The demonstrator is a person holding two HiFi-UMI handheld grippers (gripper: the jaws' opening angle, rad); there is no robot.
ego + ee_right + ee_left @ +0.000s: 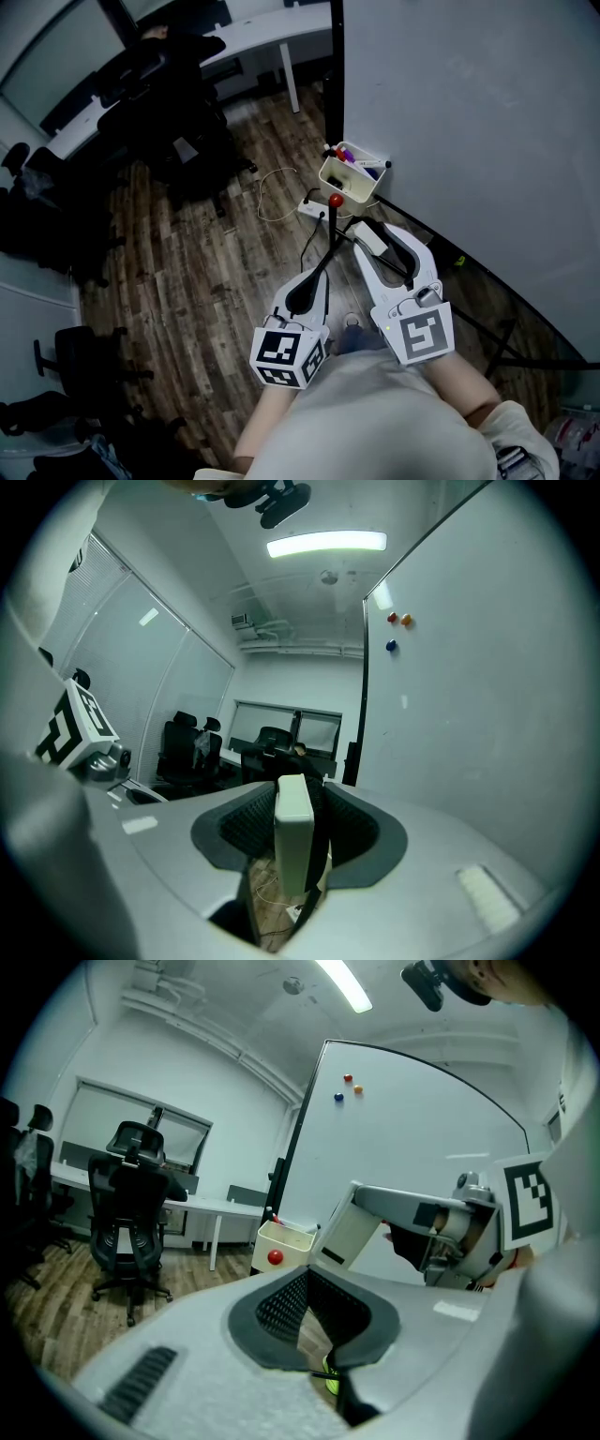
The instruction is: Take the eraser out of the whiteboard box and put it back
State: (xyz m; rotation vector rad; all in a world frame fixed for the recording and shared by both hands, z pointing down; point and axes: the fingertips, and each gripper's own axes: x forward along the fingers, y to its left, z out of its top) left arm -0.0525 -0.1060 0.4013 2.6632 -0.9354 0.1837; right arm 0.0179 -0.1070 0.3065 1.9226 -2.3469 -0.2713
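In the head view the right tool is closed tight on the white rectangular block eraser, which is out of the cream open-topped whiteboard box. The box hangs at the foot of the pale grey whiteboard. It lies near the eraser's far end, ahead and slightly left, not touching. The eraser's long axis runs along the jaws, aimed almost at the box. The right tool is the nearer one. The left tool hangs beside it, closed and empty. Coloured markers crowd the box, so its free room is hard to judge

In the left gripper view the dark pads meet at their tips with nothing between them. Past them the eraser slants towards the box, whose inside is hidden

In the right gripper view the eraser stands on edge, pinched from both sides. The box does not show here
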